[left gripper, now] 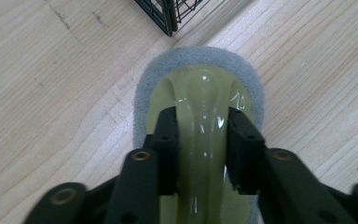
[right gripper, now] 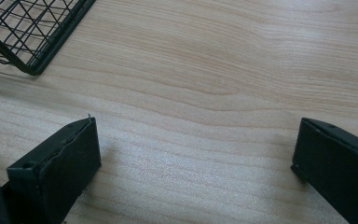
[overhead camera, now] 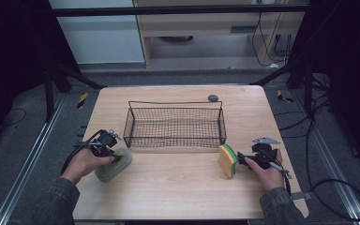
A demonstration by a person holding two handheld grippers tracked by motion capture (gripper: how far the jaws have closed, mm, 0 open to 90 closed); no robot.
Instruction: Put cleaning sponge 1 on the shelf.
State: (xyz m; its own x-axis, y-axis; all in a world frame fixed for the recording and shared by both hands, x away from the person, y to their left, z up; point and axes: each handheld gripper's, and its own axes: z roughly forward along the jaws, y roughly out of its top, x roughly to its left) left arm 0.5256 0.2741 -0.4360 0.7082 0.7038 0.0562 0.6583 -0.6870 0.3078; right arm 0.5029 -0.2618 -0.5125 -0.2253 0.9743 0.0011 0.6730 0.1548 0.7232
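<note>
The scrubber [overhead camera: 114, 165] lies flat on the wooden table [overhead camera: 178, 192], at its left front part, just in front of the near left corner of the wire basket [overhead camera: 175, 125]. Its long axis runs on a slant in the high view, from the near left up toward the basket's corner. It is an oval: a grey, fuzzy scouring pad [left gripper: 200, 58] underneath, and on top a pale yellow-green, glossy plastic body whose raised handle [left gripper: 201, 135] runs lengthwise down the middle (light glints along the ridge). In the left gripper view the rounded far end of the scrubber points at the basket's corner.

The left gripper [left gripper: 200, 140] has its two black jaws pressed on either side of that handle, gripping it, with the person's left hand [overhead camera: 82, 164] around the gripper body.

The basket is black wire mesh, rectangular and open-topped, and stands in the middle of the table. To its right front a yellow sponge [overhead camera: 228, 161] with a green scouring layer stands on edge, just beside the right gripper [overhead camera: 262, 157]. The right gripper's jaws stand wide apart over bare wood grain, holding nothing. A small dark round object [overhead camera: 213, 98] sits behind the basket.
</note>
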